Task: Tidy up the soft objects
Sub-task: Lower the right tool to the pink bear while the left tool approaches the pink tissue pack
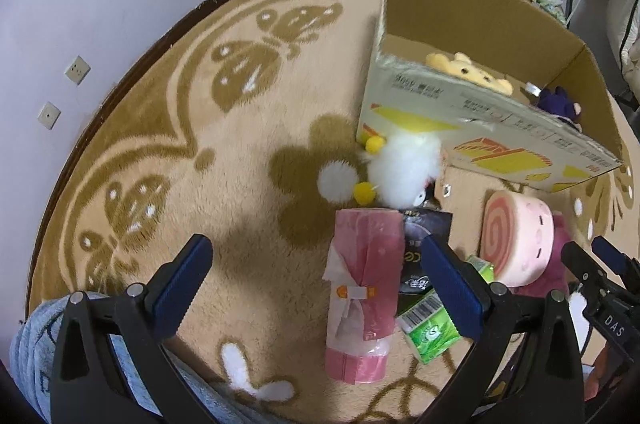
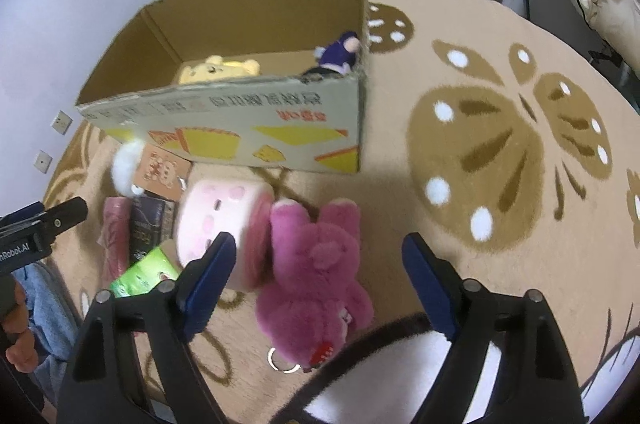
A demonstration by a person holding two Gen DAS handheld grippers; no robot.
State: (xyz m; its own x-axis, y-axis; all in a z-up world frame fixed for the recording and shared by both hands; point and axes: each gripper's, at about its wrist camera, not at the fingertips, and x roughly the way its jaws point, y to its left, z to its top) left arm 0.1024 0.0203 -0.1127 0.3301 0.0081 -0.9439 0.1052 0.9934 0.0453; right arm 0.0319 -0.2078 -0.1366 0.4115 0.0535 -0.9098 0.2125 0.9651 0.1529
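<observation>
On the beige carpet with brown butterfly pattern point(image 1: 168, 127) stands one open cardboard box with yellow prints point(image 2: 240, 127). Inside the box I count two soft toys: one yellow plush bear point(image 2: 218, 68) near the left inner wall and one dark purple plush figure point(image 2: 340, 55) in the right corner.

Outside the box, on the carpet before its front wall, I count three more soft toys: one white fluffy toy with yellow pompoms point(image 1: 400, 163) touching the front wall, one pink plush shaped like a swirl cake roll point(image 1: 518, 238), and one magenta plush bear point(image 2: 316, 276) just beside the roll. Near them lie one pink plastic-wrapped roll point(image 1: 364, 288), one green packet with a barcode point(image 1: 430, 328), one dark box point(image 2: 150, 228) and one orange card with a bear drawing point(image 2: 162, 169).

The left gripper point(image 1: 316, 288) has its jaws spread wide, holding nothing, above the pink wrapped roll. The right gripper point(image 2: 320, 288) is also spread wide and empty, with the magenta bear between its blue fingers point(image 2: 210, 280), not touched.
</observation>
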